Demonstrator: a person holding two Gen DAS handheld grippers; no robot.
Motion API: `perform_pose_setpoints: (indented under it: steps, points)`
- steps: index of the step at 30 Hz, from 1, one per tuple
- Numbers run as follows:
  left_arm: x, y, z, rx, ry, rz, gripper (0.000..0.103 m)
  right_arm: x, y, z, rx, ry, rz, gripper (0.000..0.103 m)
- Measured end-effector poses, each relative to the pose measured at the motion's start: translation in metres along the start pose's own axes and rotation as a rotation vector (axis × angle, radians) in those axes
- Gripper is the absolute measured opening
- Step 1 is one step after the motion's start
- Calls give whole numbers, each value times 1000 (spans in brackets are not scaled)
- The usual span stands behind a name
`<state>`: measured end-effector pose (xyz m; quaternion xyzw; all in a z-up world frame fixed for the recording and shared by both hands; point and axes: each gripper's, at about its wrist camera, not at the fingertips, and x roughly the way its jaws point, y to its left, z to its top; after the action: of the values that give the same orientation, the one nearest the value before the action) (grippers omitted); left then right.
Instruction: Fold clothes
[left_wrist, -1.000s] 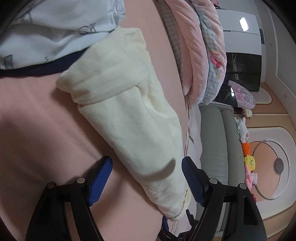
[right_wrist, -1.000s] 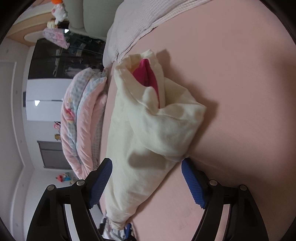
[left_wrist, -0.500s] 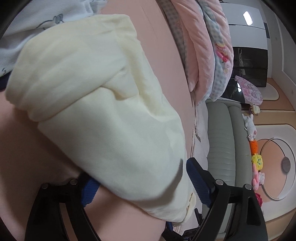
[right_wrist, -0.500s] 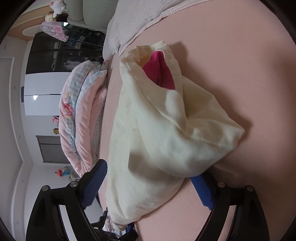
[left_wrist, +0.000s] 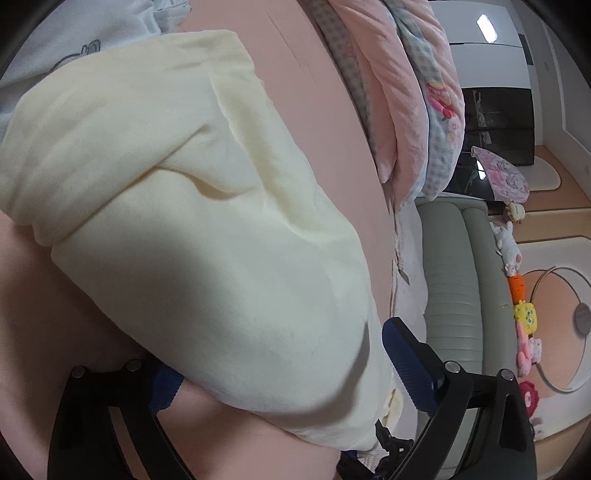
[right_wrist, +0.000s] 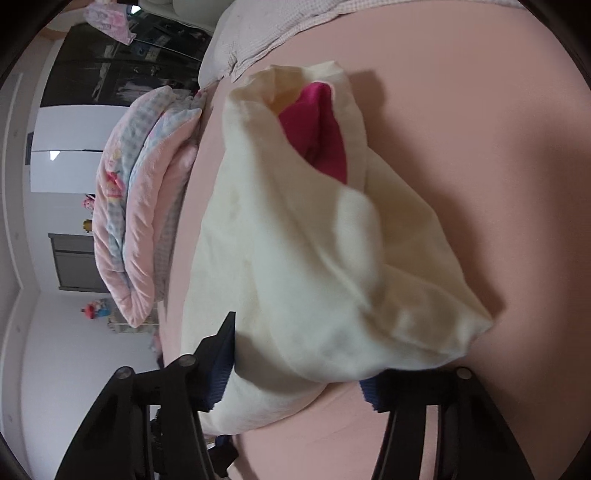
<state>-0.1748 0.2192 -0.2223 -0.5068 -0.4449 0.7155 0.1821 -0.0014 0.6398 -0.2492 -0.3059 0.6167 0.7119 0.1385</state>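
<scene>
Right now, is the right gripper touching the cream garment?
Touching. The right wrist view shows the right gripper, jaws just closing, with its blue finger pressed into the cream garment.

Pink bed sheet (right_wrist: 480, 129), cream garment (left_wrist: 192, 221) lying on it, folded quilts (left_wrist: 406, 92) alongside
</scene>
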Motion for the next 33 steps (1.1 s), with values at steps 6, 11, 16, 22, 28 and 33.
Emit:
perform_pose_setpoints:
  steps: [6,11,16,22,28,33]
  points:
    - [-3,-4,-8,73,-32,82,72,3,15,-5,-131,-16,-101,46]
    - [-2,-10,-10,129,-33,139,65,5,27,-12,-254,-23,-191,43]
    - [3,-25,-14,247,-33,252,61,11,47,-25,-442,-43,-335,41]
    - [16,-49,-26,469,-38,433,62,21,65,-40,-618,-79,-482,42]
    - [19,-55,-33,543,-66,502,62,18,63,-38,-654,-65,-474,42]
    - [14,-56,-32,551,-75,495,59,15,66,-32,-651,-72,-477,41]
